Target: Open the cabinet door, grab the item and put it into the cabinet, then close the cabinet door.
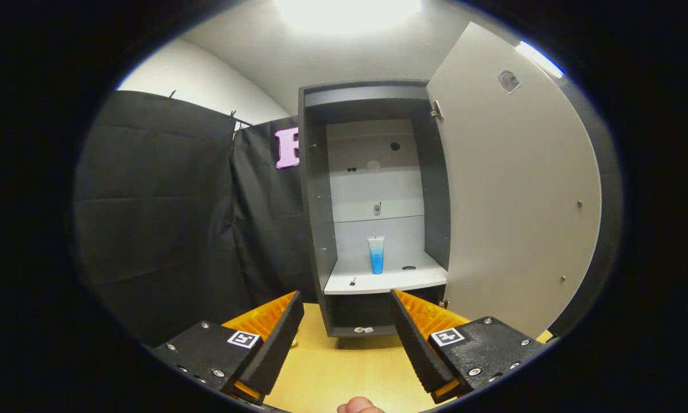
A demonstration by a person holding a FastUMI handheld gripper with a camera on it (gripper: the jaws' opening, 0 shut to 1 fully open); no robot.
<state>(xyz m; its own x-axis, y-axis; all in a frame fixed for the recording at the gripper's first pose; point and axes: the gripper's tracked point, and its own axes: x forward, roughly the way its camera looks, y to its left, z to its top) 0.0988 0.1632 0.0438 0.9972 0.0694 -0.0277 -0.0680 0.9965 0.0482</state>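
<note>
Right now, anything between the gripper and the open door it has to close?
Nothing visible. The gripper is open and empty over the table; the cabinet door hangs wide open beyond its right finger. The blue tube stands upright on the shelf.

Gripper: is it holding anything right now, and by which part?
Nothing. The gripper is open and empty; the blue tube stands on the cabinet shelf beyond it.

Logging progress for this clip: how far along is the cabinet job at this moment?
Done: the cabinet door stands swung wide open, and the blue tube stands upright on the cabinet shelf. In hand: nothing; the gripper is open and empty, back from the cabinet over the wooden table. Left: closing the door.
</note>
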